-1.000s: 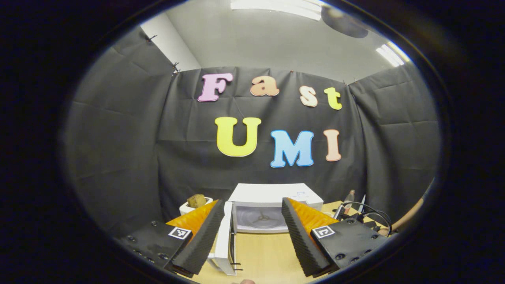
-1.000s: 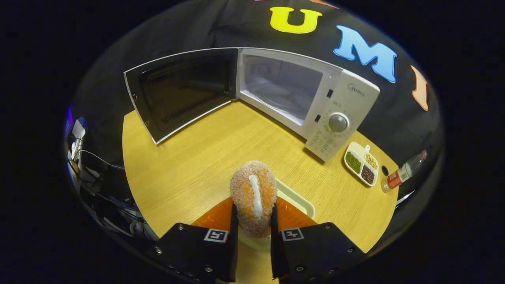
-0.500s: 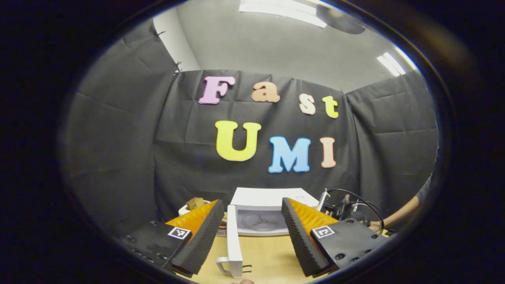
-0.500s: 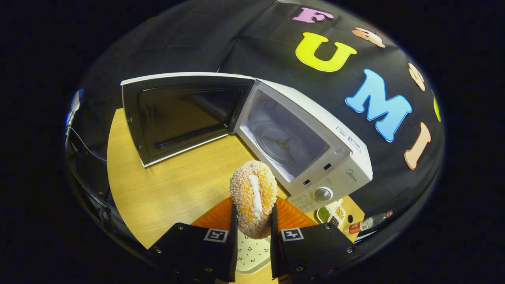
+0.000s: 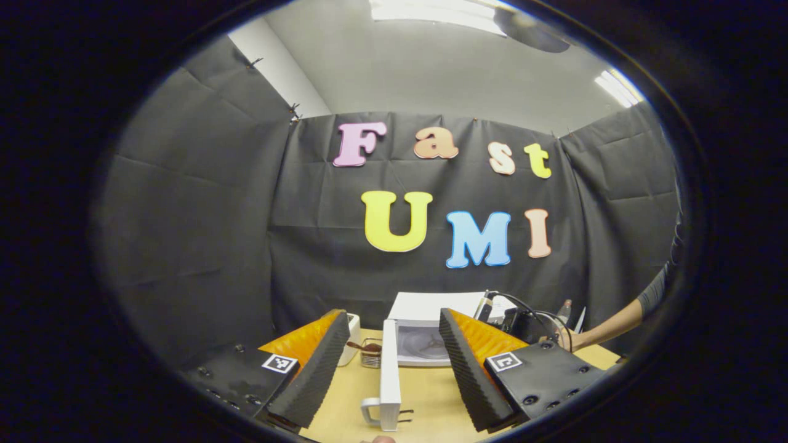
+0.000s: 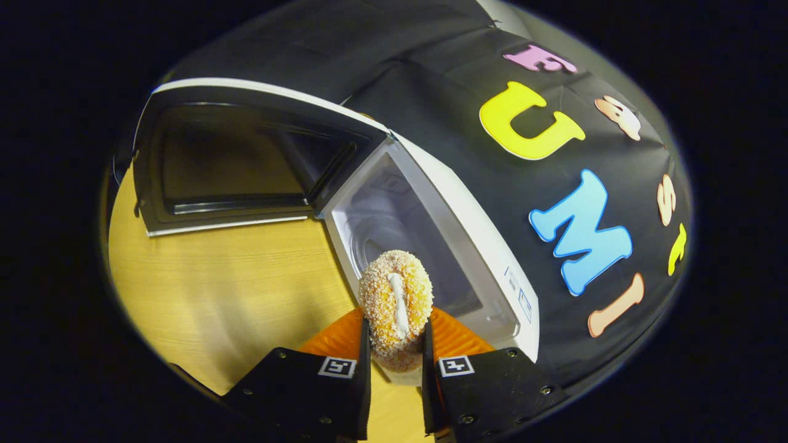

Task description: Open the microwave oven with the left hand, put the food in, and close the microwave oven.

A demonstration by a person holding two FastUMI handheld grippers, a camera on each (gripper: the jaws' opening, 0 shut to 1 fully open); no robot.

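The first step can be counted as done: the microwave oven (image 6: 431, 246) stands on the wooden table (image 6: 215, 295) with its door (image 6: 234, 160) swung wide, and the bare cavity with its turntable (image 5: 425, 346) is exposed. The second step is judged to be under way. The food, a crumb-coated doughnut (image 6: 396, 304) with a white stripe along its edge, is clamped edgewise between both fingers of the right gripper (image 6: 396, 363) and is held in the air just in front of the cavity opening, not yet inside it. What is left, on this reading, is for the doughnut to be carried in, set on the turntable and released, for the right gripper to be drawn clear, and for the door to be shut. The left gripper (image 5: 388, 369) is seen with its fingers spread well apart and nothing between them; it is held back from the oven, facing the outer edge of the door, where the door handle (image 5: 371, 411) is presented to it, so it appears well placed for the closing step. In the left gripper view the person's forearm (image 5: 609, 329) is seen reaching in beside the oven. As for writing, a small label on the oven's top is visible in the right gripper view but is too small to be made out, and no brand name can be read.
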